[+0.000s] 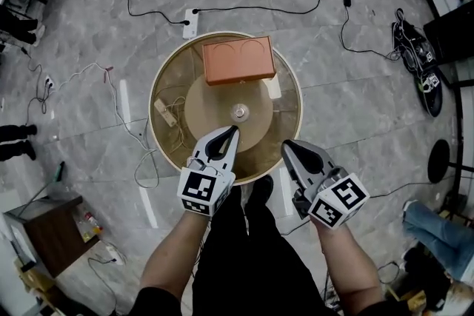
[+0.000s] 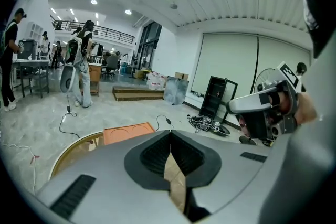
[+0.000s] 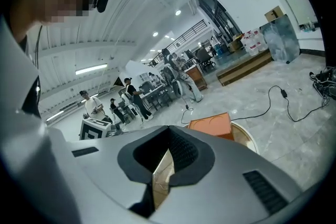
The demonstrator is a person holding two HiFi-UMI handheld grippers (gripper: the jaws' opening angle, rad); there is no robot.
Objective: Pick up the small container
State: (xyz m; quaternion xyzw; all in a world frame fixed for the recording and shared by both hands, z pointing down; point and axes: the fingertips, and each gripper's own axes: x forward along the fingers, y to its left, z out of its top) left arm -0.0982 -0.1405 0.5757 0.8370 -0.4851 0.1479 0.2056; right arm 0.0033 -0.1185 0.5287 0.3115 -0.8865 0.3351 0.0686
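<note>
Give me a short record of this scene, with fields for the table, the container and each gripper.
table: round, clear top, pale rim
orange container: rectangular, lies on the table's far side, neither gripper touches it
left gripper: jaws together, nothing between them, tip over the table's near part
right gripper: jaws together, nothing between them, tip by the table's near edge

A round glass-topped table (image 1: 151, 113) is seen standing on a grey marble floor (image 1: 348, 115). An orange container (image 1: 238, 60) is laid flat on it, beyond the metal hub (image 1: 239, 112), at the far rim. Beyond the hub, cables (image 1: 259, 9) are strewn on the floor.
</note>
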